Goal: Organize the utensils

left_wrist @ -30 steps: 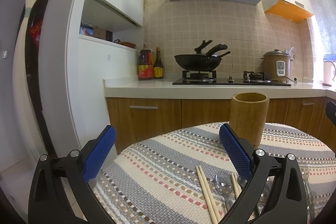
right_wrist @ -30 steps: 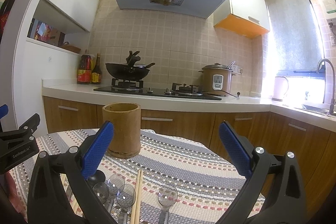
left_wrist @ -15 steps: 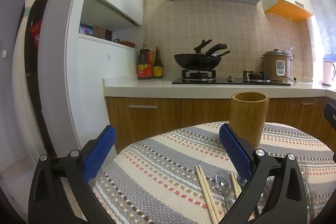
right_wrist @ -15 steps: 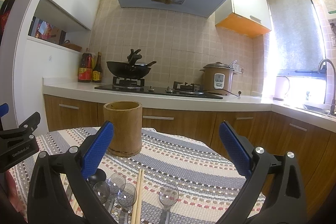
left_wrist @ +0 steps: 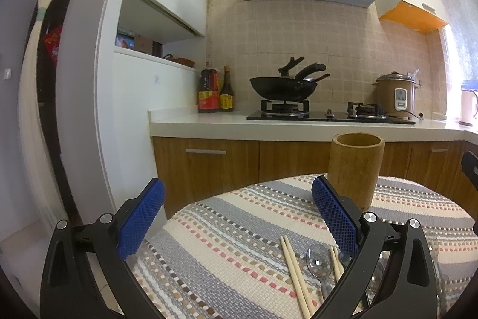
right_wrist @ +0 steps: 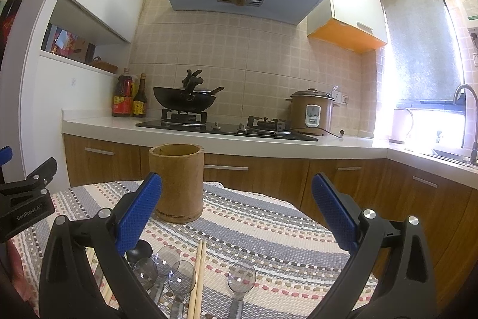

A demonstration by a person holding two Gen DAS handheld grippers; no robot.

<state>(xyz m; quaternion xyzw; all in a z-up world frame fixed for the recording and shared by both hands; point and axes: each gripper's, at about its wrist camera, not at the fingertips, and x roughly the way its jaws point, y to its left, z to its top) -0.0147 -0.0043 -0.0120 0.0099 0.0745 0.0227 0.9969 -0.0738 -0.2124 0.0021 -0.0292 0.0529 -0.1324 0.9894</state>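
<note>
Left wrist view: the left gripper (left_wrist: 236,214) is held low and level above the near-left part of a round table covered by a striped woven tablecloth (left_wrist: 227,229). Its two blue-padded fingers (left_wrist: 140,218) are spread wide apart with nothing between them. Just behind the right-hand finger stands a bamboo utensil holder (left_wrist: 355,169), upright and open at the top (its inside cannot be seen from this angle). On the cloth near the bottom edge lies a pair of wooden chopsticks (left_wrist: 294,274), and just beside them a clear plastic spoon (left_wrist: 316,263), partly hidden by the gripper's black frame. Beyond the table runs a kitchen counter (left_wrist: 269,127) with a black wok (left_wrist: 283,87) on a gas stove.

Right wrist view: the right gripper (right_wrist: 237,211) is also low and level, pointing across the table towards the counter, its blue fingers (right_wrist: 334,214) wide apart and empty. The bamboo utensil holder (right_wrist: 177,181) stands upright just behind the left-hand finger. Below, on the tablecloth (right_wrist: 269,229), several clear plastic spoons (right_wrist: 242,278) lie side by side with bowls facing away, and a pair of chopsticks (right_wrist: 198,277) lies among them. The left gripper's black frame (right_wrist: 27,199) shows at the left edge.
</note>
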